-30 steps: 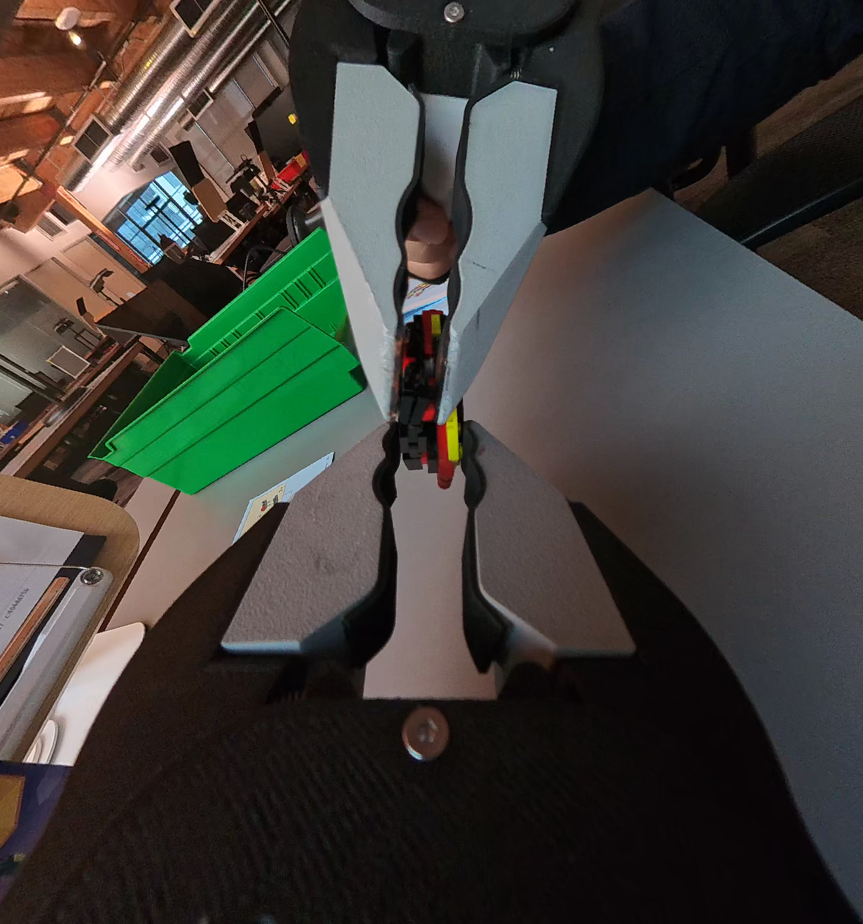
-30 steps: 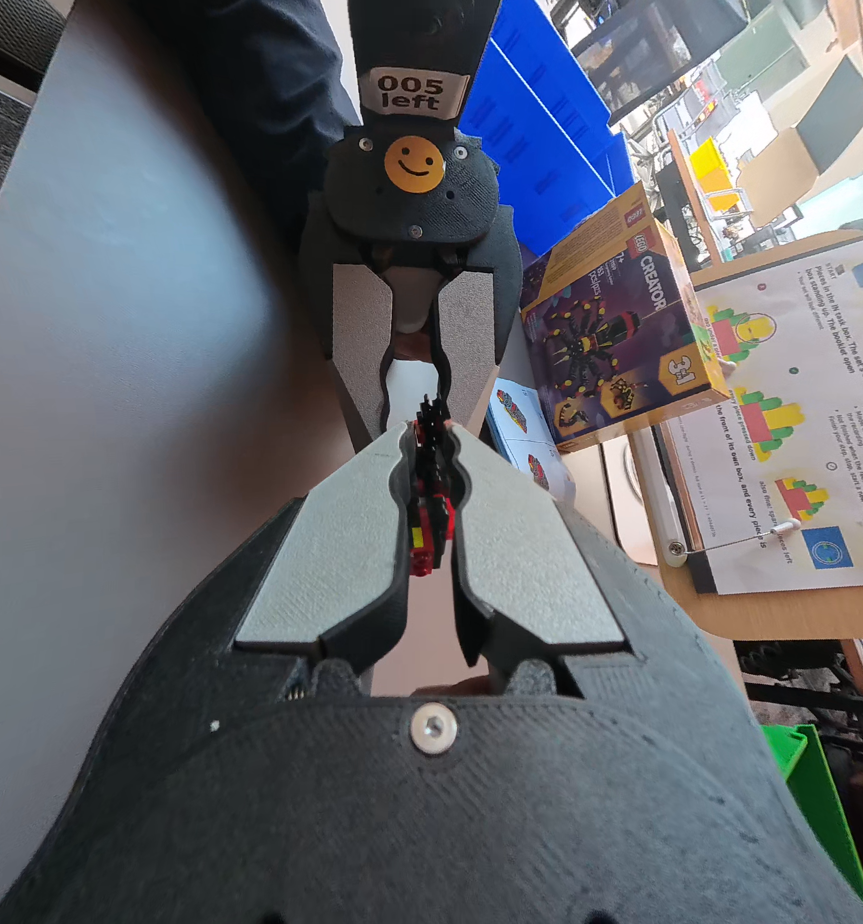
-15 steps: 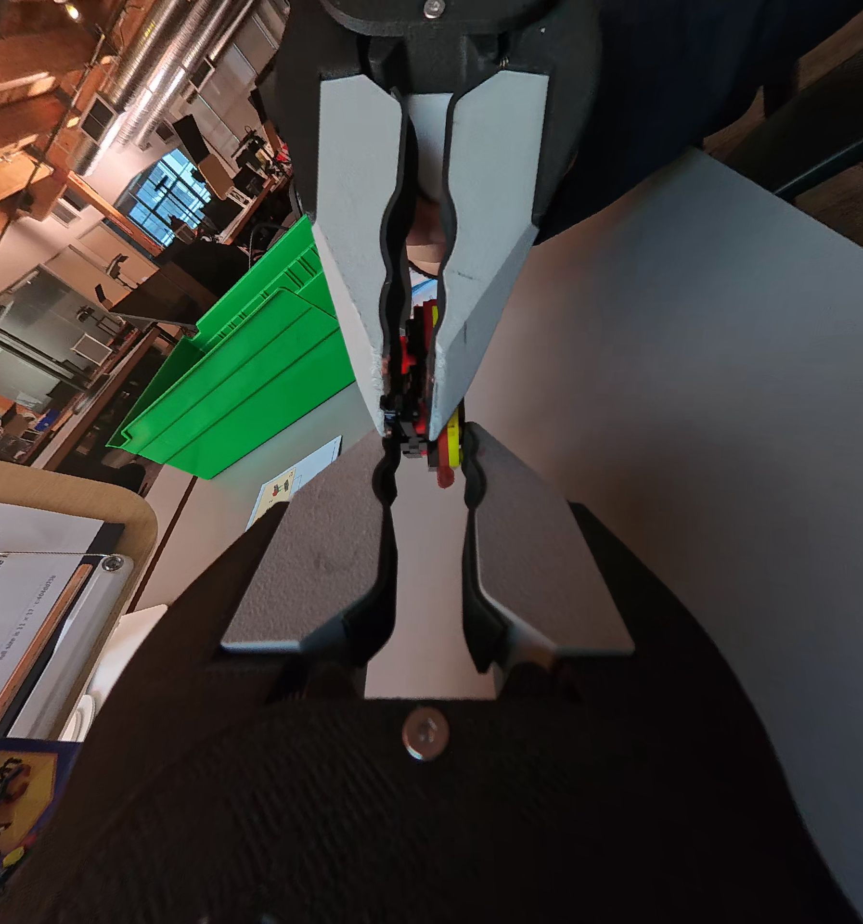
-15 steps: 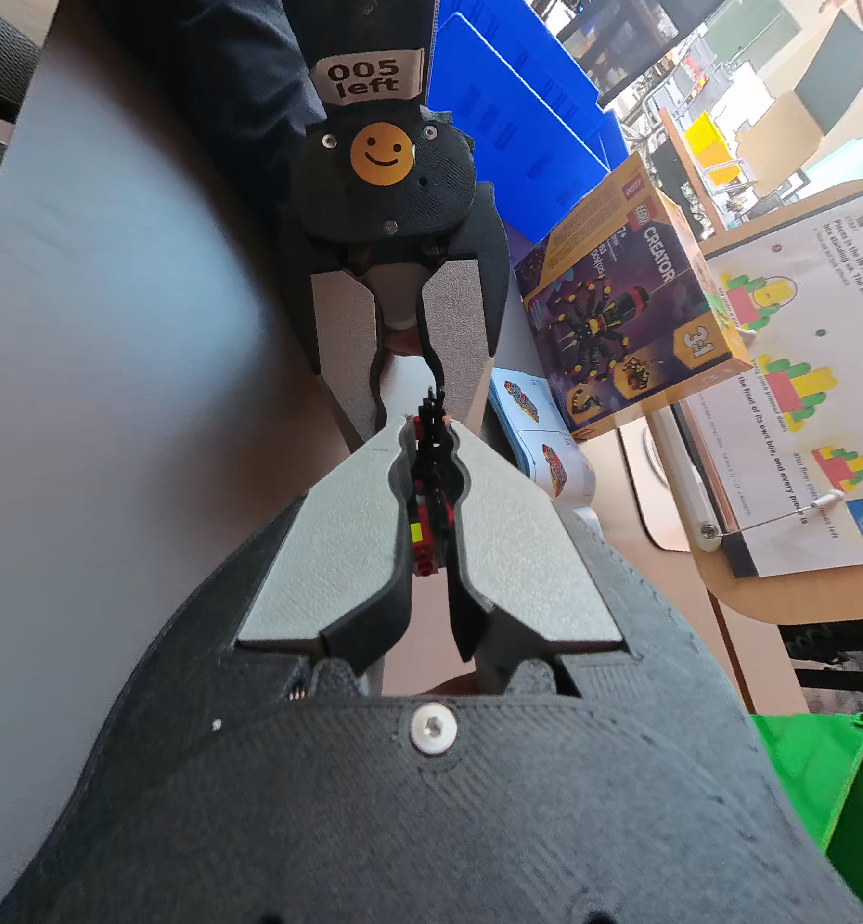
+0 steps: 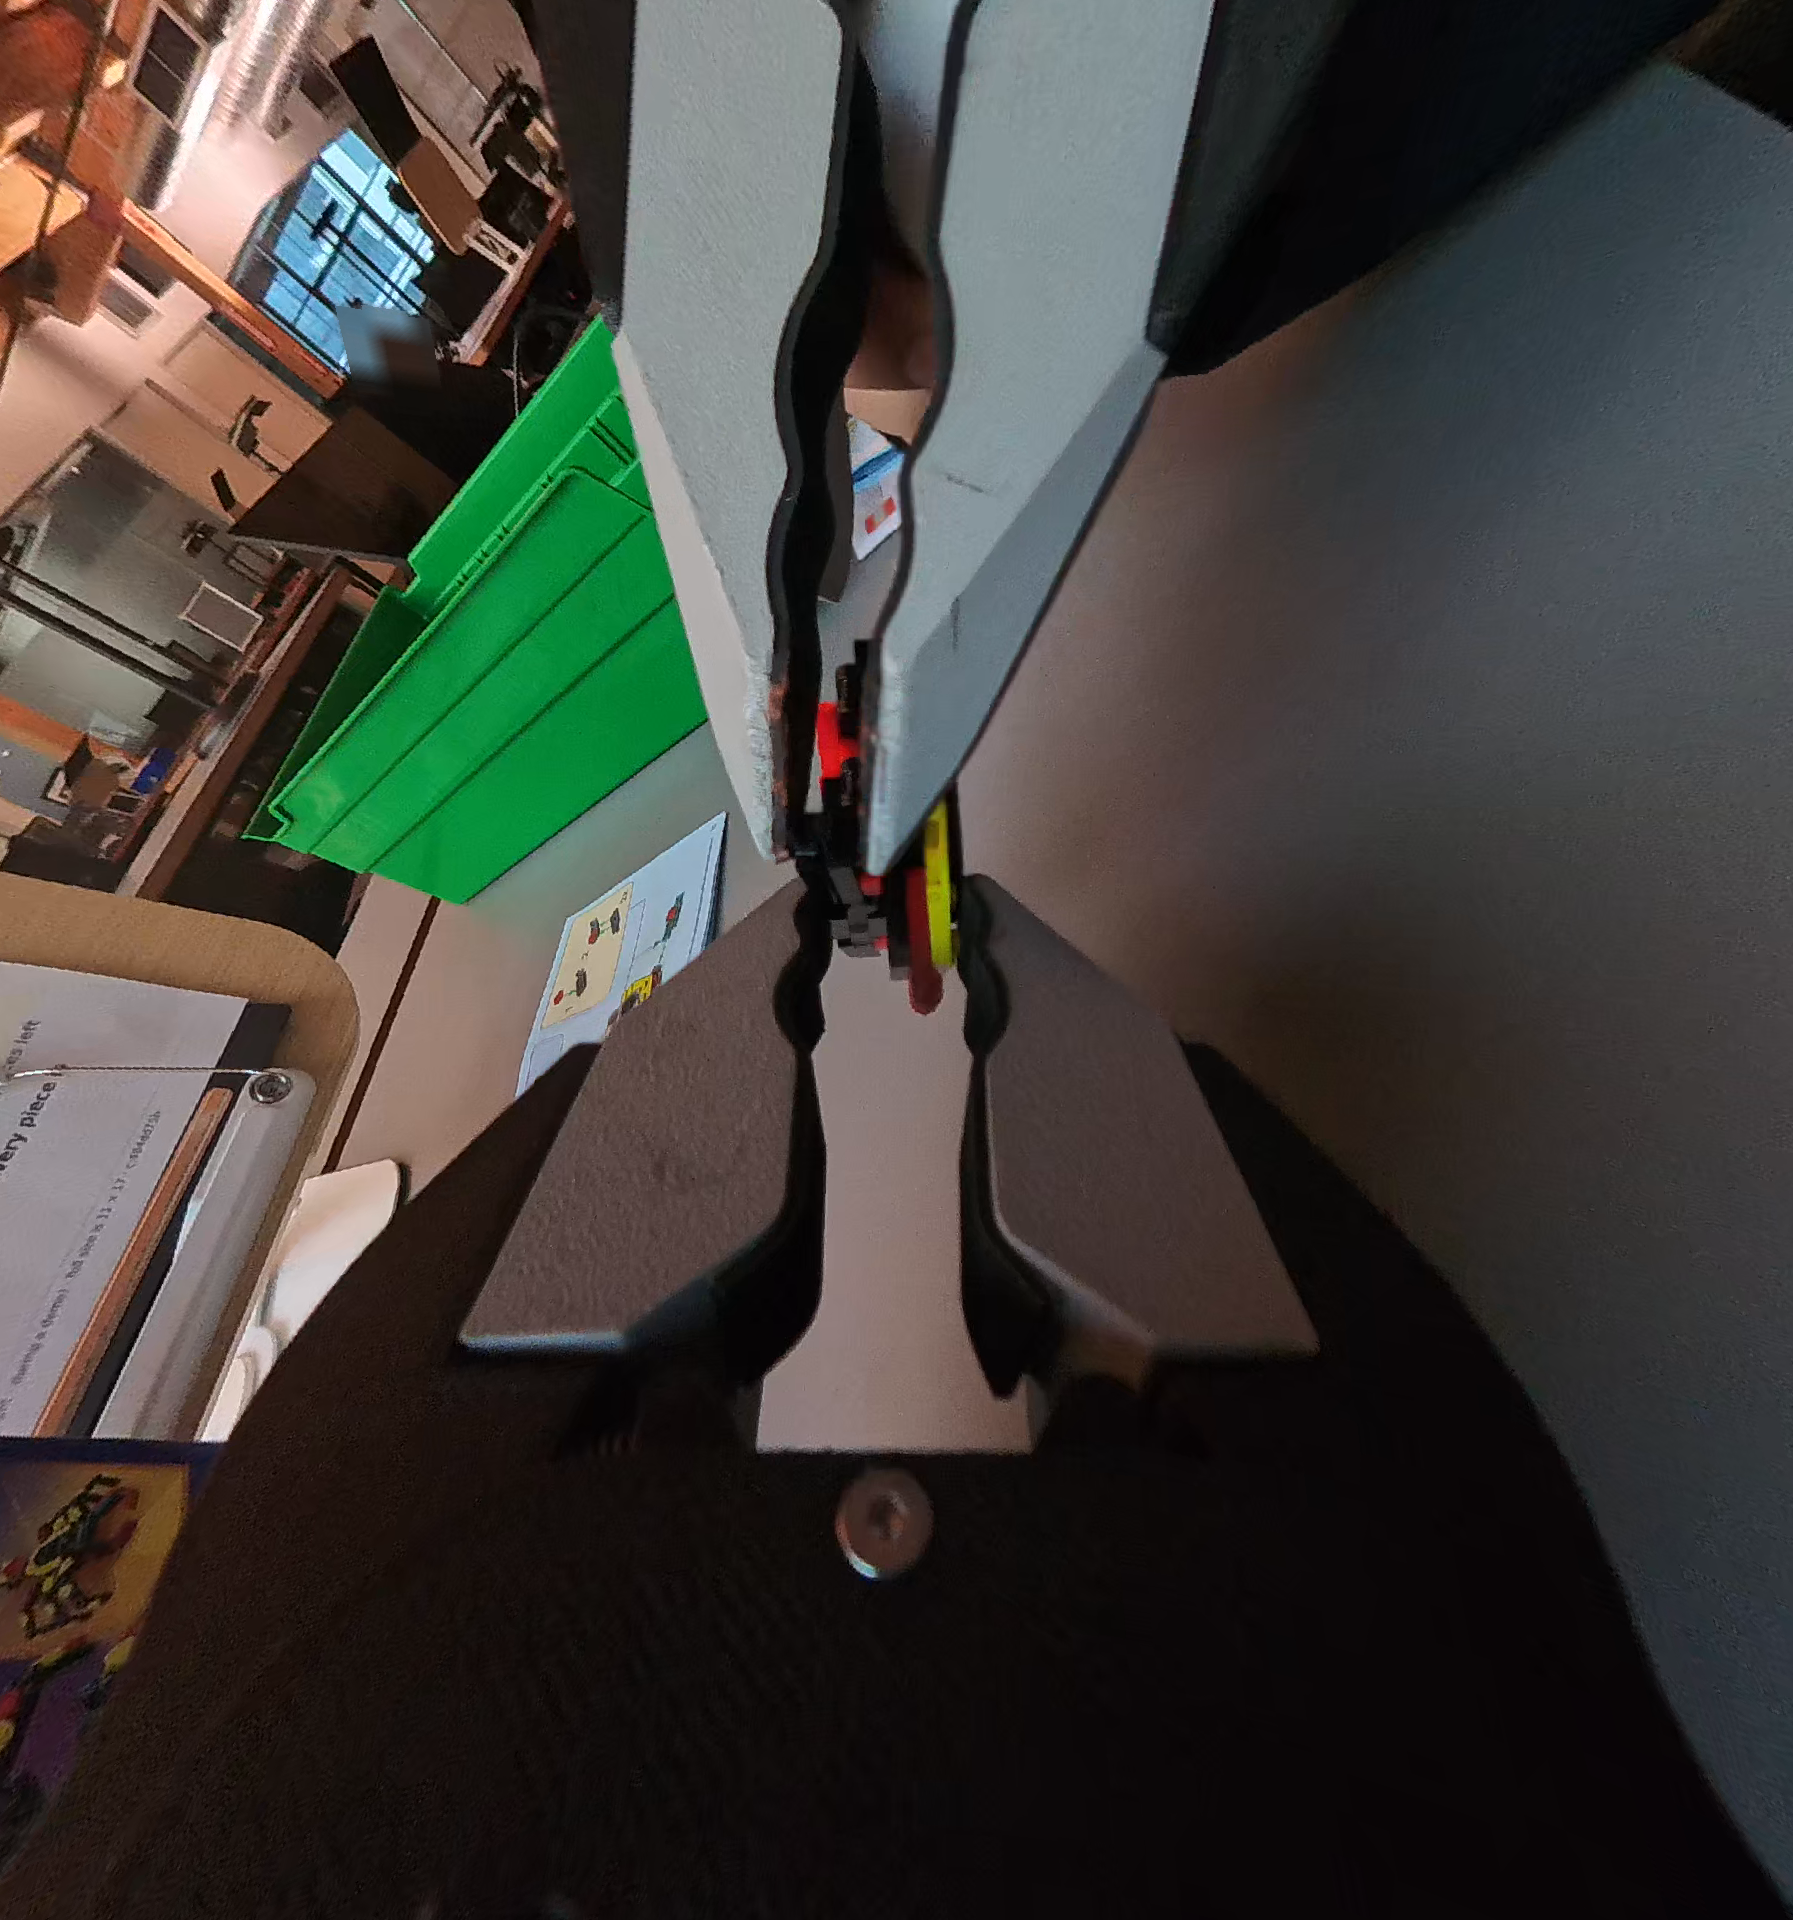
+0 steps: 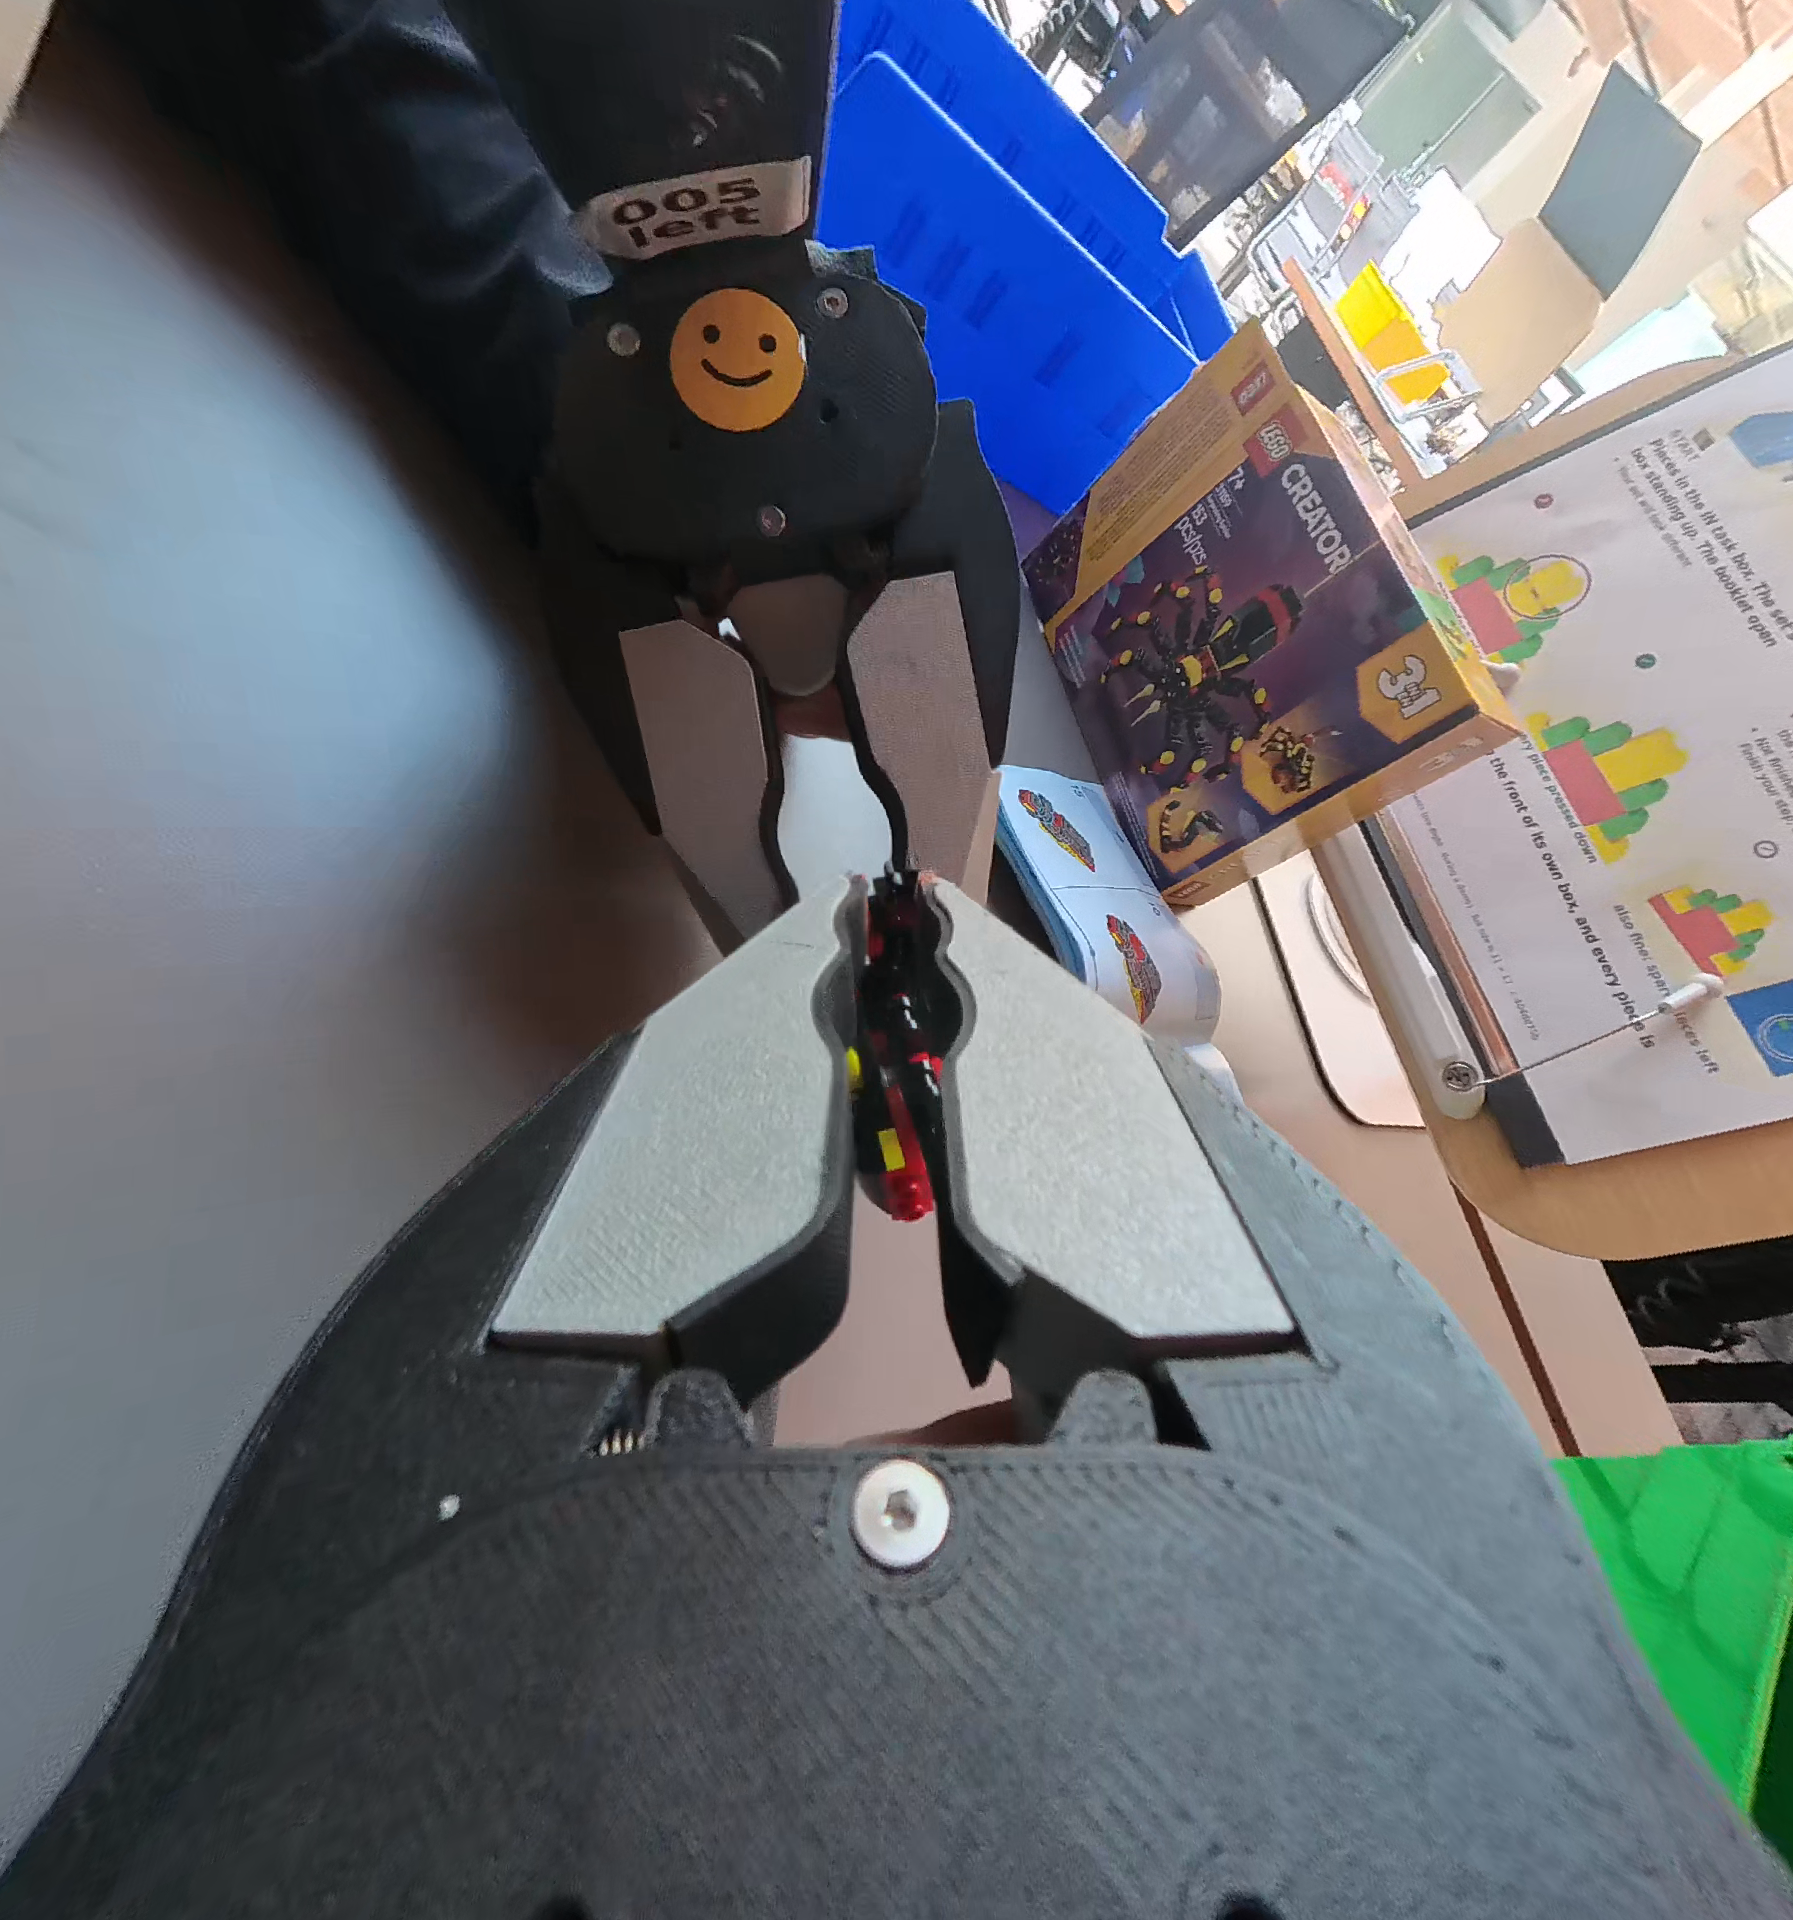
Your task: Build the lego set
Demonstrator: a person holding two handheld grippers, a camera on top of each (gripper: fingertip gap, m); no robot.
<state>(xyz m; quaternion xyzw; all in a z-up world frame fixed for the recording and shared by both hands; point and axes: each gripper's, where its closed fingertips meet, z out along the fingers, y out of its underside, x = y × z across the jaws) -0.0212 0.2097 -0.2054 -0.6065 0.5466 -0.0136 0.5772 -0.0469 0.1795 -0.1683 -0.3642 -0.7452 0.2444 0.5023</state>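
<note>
Right gripper [image 6: 897,904] clamps lego assembly [image 6: 897,1049]; left gripper [image 5: 887,914] parted.

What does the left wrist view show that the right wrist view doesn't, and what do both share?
Only the left wrist view shows the open instruction page lying flat on the table and the yellow round piece at the model's edge. Only the right wrist view shows the blue bins and the smiley disc on the left gripper's back. Both show the lego model pinched in the right gripper, the left gripper tip to tip with it, jaws apart, the set box, the green bin and the grey table.
</note>
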